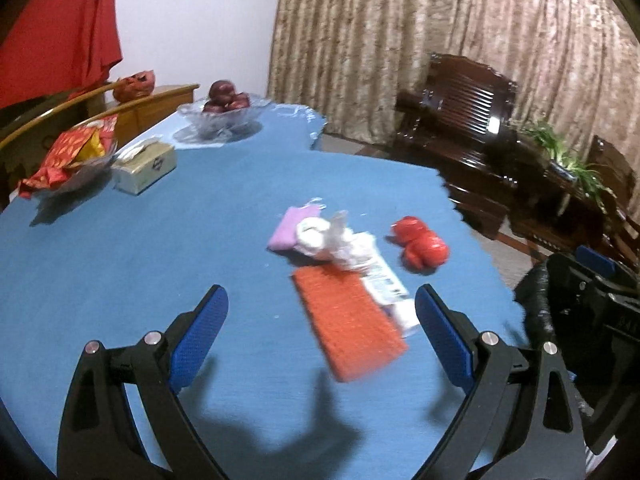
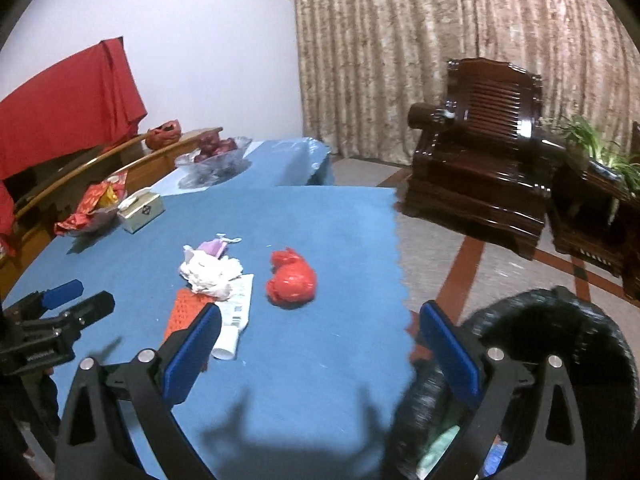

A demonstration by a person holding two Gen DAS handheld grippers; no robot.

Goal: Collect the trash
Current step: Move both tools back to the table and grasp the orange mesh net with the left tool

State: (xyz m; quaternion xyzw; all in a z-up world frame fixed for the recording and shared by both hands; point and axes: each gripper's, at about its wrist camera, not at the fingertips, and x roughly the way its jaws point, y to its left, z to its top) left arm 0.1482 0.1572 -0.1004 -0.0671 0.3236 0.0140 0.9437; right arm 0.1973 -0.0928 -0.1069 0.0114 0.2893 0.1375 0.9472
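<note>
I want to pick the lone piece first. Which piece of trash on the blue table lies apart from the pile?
The crumpled red plastic bag. It lies alone toward the table's edge, while the white tissue, tube and orange pad overlap in one pile.

Blue-covered table (image 1: 120,280). At centre, touching: orange textured pad (image 1: 348,320), white crumpled tissue (image 1: 340,242), flattened white tube (image 2: 234,316), purple cloth (image 1: 290,226). Just beside, crumpled red bag (image 1: 420,244). Far side: tissue box (image 1: 144,166), snack bowl (image 1: 72,160), fruit bowl (image 1: 220,114).
</note>
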